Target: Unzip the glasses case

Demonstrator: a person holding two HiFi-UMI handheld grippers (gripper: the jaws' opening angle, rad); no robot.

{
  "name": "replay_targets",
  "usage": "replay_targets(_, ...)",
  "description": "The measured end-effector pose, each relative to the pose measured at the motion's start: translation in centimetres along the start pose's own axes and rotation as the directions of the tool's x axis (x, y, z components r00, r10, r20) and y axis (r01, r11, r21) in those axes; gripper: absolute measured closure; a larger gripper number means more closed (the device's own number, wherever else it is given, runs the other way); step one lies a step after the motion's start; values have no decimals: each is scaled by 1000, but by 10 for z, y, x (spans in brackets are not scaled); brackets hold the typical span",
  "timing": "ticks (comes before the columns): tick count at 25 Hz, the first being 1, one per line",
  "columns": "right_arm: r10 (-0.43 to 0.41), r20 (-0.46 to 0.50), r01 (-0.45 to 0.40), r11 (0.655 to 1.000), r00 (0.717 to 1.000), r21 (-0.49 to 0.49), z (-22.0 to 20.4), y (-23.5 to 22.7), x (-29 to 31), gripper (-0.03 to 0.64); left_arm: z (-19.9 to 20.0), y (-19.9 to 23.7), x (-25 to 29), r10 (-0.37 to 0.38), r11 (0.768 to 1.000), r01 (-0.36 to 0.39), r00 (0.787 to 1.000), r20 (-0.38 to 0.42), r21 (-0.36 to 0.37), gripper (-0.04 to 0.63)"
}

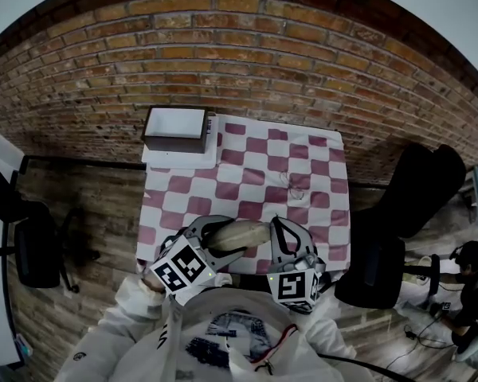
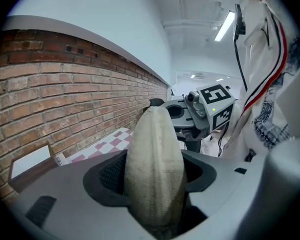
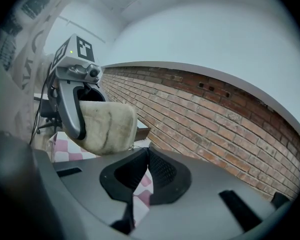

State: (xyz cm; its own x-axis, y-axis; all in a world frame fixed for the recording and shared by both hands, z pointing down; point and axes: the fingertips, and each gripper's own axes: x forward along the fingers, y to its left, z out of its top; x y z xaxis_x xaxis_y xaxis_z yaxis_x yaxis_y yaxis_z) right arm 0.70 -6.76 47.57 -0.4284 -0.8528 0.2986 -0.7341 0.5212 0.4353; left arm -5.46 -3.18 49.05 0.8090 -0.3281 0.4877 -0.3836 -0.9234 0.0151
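A beige, soft glasses case (image 1: 237, 233) hangs above the near edge of the checked table (image 1: 303, 157). My left gripper (image 1: 219, 241) is shut on it. In the left gripper view the case (image 2: 155, 169) fills the gap between the dark pads, end on. My right gripper (image 1: 276, 224) sits at the case's right end with its jaws together. In the right gripper view the tips (image 3: 146, 151) meet just below the case's (image 3: 107, 126) lower corner. A small thin zip pull (image 3: 133, 145) runs from that corner to the tips. The left gripper's finger (image 3: 70, 109) clamps the case's side.
Folded glasses (image 1: 293, 183) lie mid-table on the pink and white cloth. An open box (image 1: 175, 130) stands at the back left corner. A brick wall runs behind the table. An office chair (image 1: 28, 241) stands left, a dark chair (image 1: 382, 269) right, and a person (image 1: 470, 281) sits far right.
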Motion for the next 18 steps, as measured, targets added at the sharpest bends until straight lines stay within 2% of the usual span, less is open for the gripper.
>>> replay_targets(7, -21, -16, 20, 1000, 1000, -20, -2, -1, -5, 600, -4, -4, 5, 6, 999, -4, 999, -45, 50, 305)
replay_targets(18, -23, -22, 22, 998, 999, -52, -3, 11, -5, 600, -21, -7, 4, 25, 996, -16, 994, -105, 87, 305)
